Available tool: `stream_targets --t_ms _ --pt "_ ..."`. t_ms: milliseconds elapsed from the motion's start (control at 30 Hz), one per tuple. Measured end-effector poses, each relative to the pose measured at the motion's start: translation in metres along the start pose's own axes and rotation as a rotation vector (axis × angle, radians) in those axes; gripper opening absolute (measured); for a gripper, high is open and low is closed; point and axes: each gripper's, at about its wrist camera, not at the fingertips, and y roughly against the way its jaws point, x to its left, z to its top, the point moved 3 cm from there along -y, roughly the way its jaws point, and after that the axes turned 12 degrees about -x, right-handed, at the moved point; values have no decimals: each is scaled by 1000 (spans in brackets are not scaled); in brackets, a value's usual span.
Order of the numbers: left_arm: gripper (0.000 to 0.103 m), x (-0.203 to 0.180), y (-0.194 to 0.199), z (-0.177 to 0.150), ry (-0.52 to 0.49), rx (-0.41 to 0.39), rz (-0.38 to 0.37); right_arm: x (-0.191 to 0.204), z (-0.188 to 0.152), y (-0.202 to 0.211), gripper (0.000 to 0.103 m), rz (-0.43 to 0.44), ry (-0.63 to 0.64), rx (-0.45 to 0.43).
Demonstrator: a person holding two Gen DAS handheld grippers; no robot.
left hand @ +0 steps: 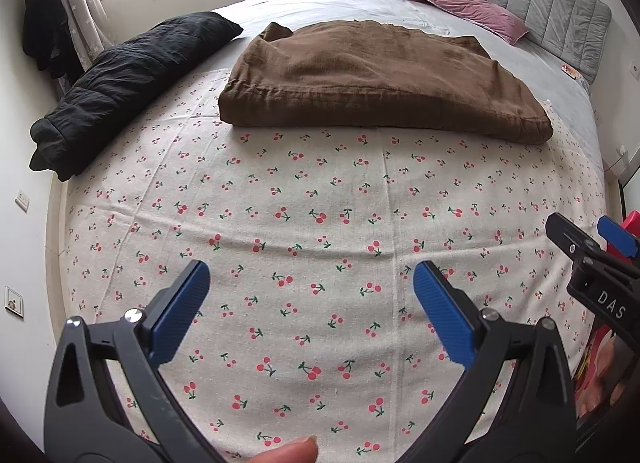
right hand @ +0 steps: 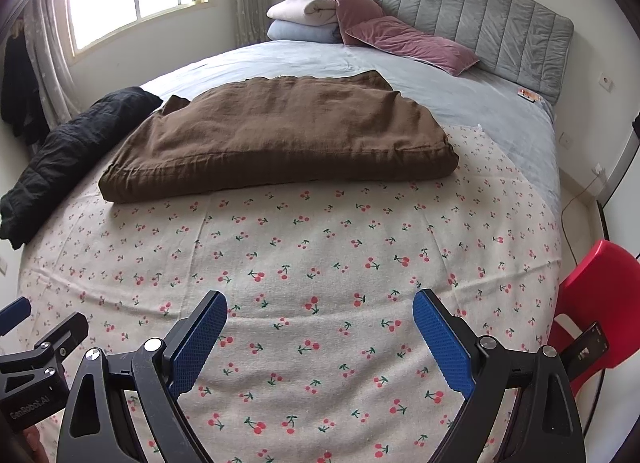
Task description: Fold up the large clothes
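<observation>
While both grippers hang empty with fingers spread wide, the brown garment lies folded on the cherry-print cloth, well ahead of the left gripper and right gripper. It looks soft, thick and limp; pinch its near hemmed corners. Gripper bodies read "DAS" and "GenRobot.AI".

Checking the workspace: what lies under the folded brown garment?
The brown garment rests mostly on the cherry-print cloth, its far edge over the grey sheet. Whatever lies directly beneath is covered.
</observation>
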Motion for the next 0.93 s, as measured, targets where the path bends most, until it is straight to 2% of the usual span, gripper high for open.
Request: stream_targets --t_ms 700,933 --pt "101 -1 -2 -3 -11 11 -2 -1 -2 -1 95 2 7 0" --pt "101 -3 3 -2 -23 8 -10 1 -4 6 95 33 9 -11"
